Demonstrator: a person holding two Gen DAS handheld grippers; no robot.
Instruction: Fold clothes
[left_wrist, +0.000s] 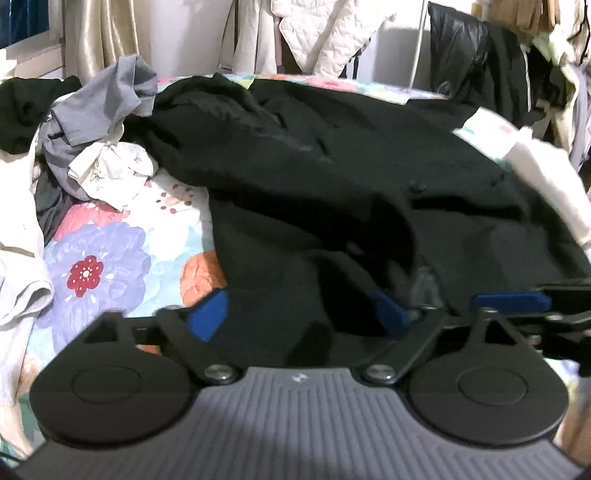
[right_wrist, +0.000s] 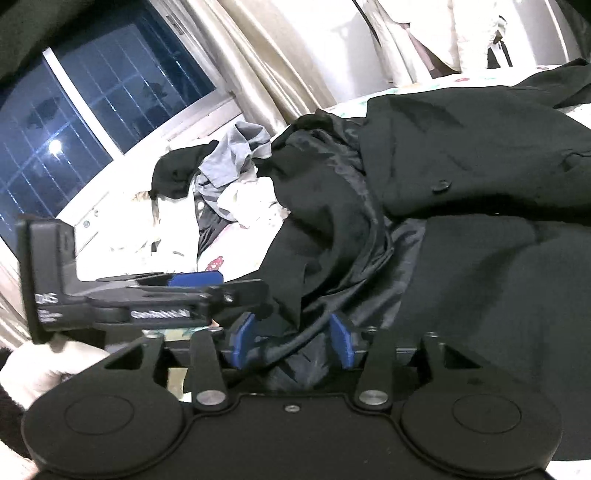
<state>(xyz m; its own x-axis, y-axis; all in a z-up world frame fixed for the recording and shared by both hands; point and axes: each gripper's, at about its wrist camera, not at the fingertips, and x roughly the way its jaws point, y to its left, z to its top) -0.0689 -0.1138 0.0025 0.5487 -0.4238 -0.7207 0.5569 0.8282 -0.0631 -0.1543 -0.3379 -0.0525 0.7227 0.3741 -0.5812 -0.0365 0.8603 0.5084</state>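
Note:
A black suit jacket (left_wrist: 369, 166) lies spread over the floral bedsheet (left_wrist: 103, 266), its button (left_wrist: 417, 185) facing up. My left gripper (left_wrist: 299, 314) is open wide at the jacket's near edge, with black cloth lying between its blue pads. Just to its right sits the right gripper (left_wrist: 509, 301), seen from the side. In the right wrist view the jacket (right_wrist: 480, 258) shows its shiny lining. My right gripper (right_wrist: 291, 342) stands open, pads partly closed, with the jacket's hem running between them and a gap on the left. The left gripper (right_wrist: 221, 286) is close on the left.
A heap of grey (left_wrist: 110, 96), black and white patterned clothes (left_wrist: 110, 166) lies at the bed's back left. A pale folded cloth (left_wrist: 546, 184) rests at the right edge. Clothes hang behind the bed (left_wrist: 332, 33). A dark window (right_wrist: 74, 110) and beige curtains (right_wrist: 277, 55) stand on the left.

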